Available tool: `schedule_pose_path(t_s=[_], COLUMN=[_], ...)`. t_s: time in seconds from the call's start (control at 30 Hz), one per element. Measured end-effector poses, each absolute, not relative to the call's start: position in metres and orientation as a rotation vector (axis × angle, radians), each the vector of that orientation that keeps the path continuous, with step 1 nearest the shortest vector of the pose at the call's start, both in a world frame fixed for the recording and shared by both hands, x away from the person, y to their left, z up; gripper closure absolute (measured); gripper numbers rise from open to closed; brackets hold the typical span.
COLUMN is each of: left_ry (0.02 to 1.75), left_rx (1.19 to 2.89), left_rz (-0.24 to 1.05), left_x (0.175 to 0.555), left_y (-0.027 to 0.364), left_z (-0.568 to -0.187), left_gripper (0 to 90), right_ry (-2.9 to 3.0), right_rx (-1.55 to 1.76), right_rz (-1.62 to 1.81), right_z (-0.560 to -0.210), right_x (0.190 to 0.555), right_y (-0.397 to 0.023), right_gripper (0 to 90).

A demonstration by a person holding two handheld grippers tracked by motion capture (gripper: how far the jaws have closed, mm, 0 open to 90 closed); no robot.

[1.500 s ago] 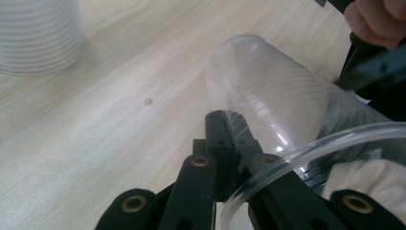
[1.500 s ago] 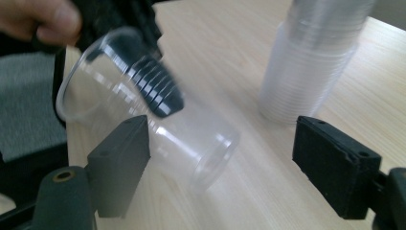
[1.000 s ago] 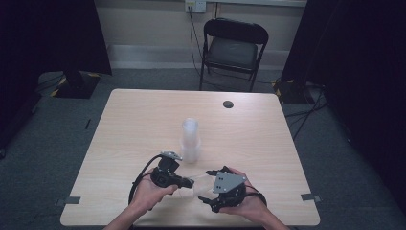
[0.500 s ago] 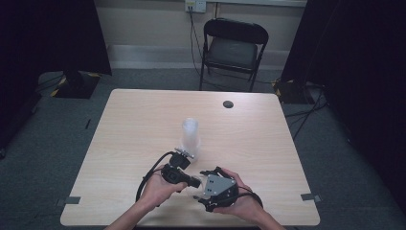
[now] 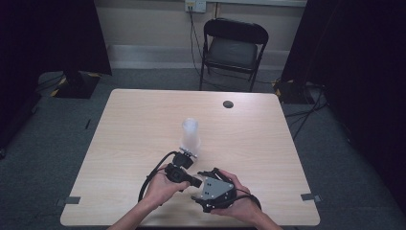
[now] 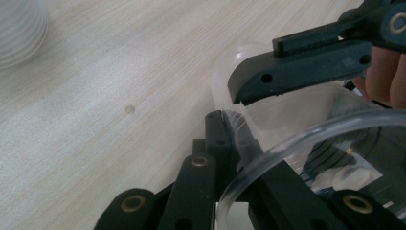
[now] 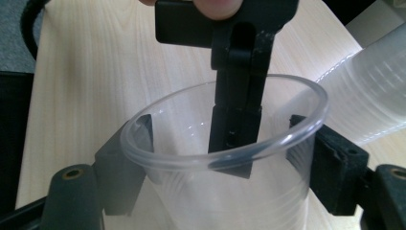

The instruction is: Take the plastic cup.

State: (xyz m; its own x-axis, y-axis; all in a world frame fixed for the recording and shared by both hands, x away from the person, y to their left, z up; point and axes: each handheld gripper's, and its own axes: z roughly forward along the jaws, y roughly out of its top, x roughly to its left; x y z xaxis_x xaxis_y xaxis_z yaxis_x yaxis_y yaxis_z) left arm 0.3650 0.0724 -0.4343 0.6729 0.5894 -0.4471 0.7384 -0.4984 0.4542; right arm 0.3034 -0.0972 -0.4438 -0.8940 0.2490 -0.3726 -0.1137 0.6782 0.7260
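Clear ribbed plastic cup: left hand-held gripper pinches rim; right hand-held gripper closing around walls.

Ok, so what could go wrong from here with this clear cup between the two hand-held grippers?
1. The right hand-held gripper has just been closing its jaws on either side of the thin clear cup; further squeezing might buckle it.
2. The left hand-held gripper pinches only the cup's wall at the rim, so a tug could make it slip.
3. The cup stack stands just beyond the left hand-held gripper and could get knocked.

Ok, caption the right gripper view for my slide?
Right tongs closing around a clear plastic cup while left tongs pinch its rim.
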Motion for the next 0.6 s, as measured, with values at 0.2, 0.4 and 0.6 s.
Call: schedule_pose_path(t_s=[0.2,0.4,0.6], left_ry=[1.008,1.01,0.988], left_rx=[2.272,2.251,2.24], left_rz=[-0.309,-0.304,-0.25], left_x=[0.3634,0.3613,0.357], left_y=[0.0691,0.0705,0.0718], left_z=[-0.4366,-0.4359,-0.433], left_gripper=[89.8,89.7,87.9], right_ry=[2.463,2.458,2.445], right_rx=[0.094,0.085,0.089], right_rz=[1.092,1.109,1.134], right_z=[-0.4463,-0.4466,-0.4442], right_x=[0.3021,0.2995,0.2995], right_y=[-0.0945,-0.0956,-0.0977], right_gripper=[24.3,28.5,29.4])
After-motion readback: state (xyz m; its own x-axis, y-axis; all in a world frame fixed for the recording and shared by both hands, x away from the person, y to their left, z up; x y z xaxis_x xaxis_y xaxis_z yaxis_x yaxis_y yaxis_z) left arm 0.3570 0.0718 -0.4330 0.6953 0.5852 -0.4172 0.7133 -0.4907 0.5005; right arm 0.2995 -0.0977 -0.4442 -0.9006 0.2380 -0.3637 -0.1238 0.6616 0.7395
